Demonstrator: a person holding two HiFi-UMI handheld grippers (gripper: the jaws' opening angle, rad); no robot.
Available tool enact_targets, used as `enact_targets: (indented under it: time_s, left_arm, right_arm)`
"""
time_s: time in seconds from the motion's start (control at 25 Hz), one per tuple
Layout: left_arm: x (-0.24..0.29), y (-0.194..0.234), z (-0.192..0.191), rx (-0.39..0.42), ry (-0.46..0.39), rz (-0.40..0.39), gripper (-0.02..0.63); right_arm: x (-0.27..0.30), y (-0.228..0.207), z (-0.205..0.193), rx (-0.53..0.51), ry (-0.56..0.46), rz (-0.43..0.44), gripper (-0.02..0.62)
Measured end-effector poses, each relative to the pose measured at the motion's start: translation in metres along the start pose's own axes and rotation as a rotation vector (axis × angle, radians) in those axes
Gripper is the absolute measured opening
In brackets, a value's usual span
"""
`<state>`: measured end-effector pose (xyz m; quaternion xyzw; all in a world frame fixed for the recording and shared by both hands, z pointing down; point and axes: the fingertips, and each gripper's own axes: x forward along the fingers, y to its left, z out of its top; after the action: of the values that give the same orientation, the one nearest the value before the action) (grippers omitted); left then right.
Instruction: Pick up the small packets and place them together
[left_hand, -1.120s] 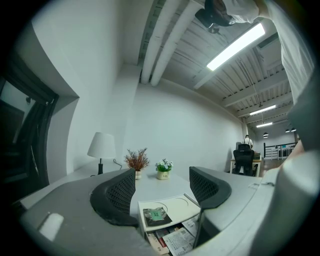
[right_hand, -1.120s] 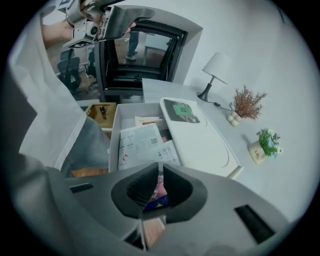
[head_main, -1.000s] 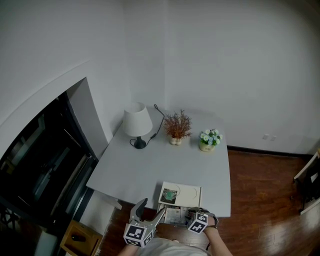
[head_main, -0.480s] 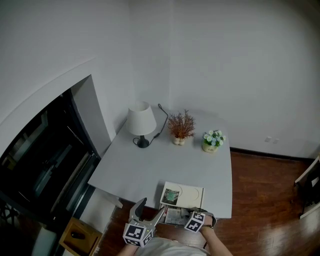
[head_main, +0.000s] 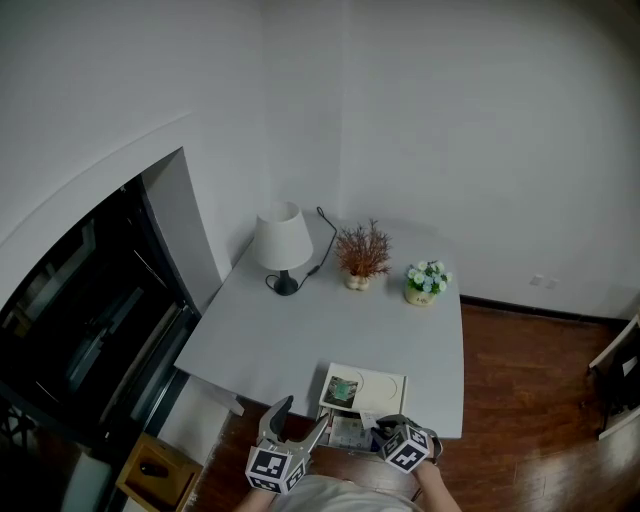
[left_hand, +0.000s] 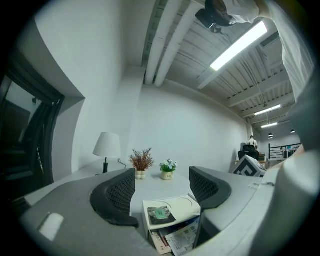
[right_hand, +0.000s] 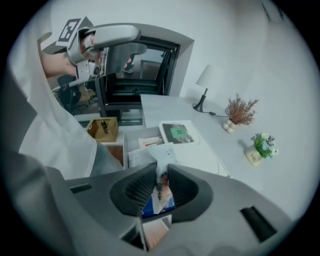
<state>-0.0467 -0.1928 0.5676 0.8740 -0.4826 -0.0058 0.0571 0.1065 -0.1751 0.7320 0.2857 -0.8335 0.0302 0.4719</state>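
Jaws of the right gripper (right_hand: 161, 170), just closing, pinch a small packet (right_hand: 162, 192) off the tabletop's (right_hand: 165, 107) near edge; left gripper (left_hand: 162, 172) gapes wide.

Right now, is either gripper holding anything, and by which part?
The right gripper, its jaws just closed further, pinches a small packet, seemingly by one end; the left gripper is open and empty.

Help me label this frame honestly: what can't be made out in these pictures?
- Print on the packet in the right gripper: right gripper view, blurred and largely covered by the jaws.
- Contents of the drawer: head view, too small and partly behind the right gripper; left gripper view, cut off by the bottom edge.
- Label on the flower pot: too small in every view.
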Motion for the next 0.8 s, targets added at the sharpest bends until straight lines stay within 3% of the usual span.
enact_targets:
  time_s: [0.2, 0.4, 0.48, 0.8]
  left_arm:
    - [0.003, -0.001, 0.002, 0.003, -0.004, -0.003, 0.322]
    - [0.003, -0.003, 0.0, 0.001, 0.0, -0.002, 0.322]
    - [0.002, -0.002, 0.0, -0.001, -0.001, 0.002, 0.322]
    - [-0.004, 0.01, -0.007, -0.017, 0.007, 0.037, 0.322]
  right_arm:
    - [-0.008, -0.038, 0.021, 0.073, -0.077, -0.086, 0.075]
    - [0.021, -0.081, -0.001, 0.191, -0.013, -0.184, 0.083]
    - [0.027, -0.09, -0.01, 0.227, 0.022, -0.193, 0.116]
    - [0.033, -0.085, -0.019, 0.285, 0.067, -0.13, 0.129]
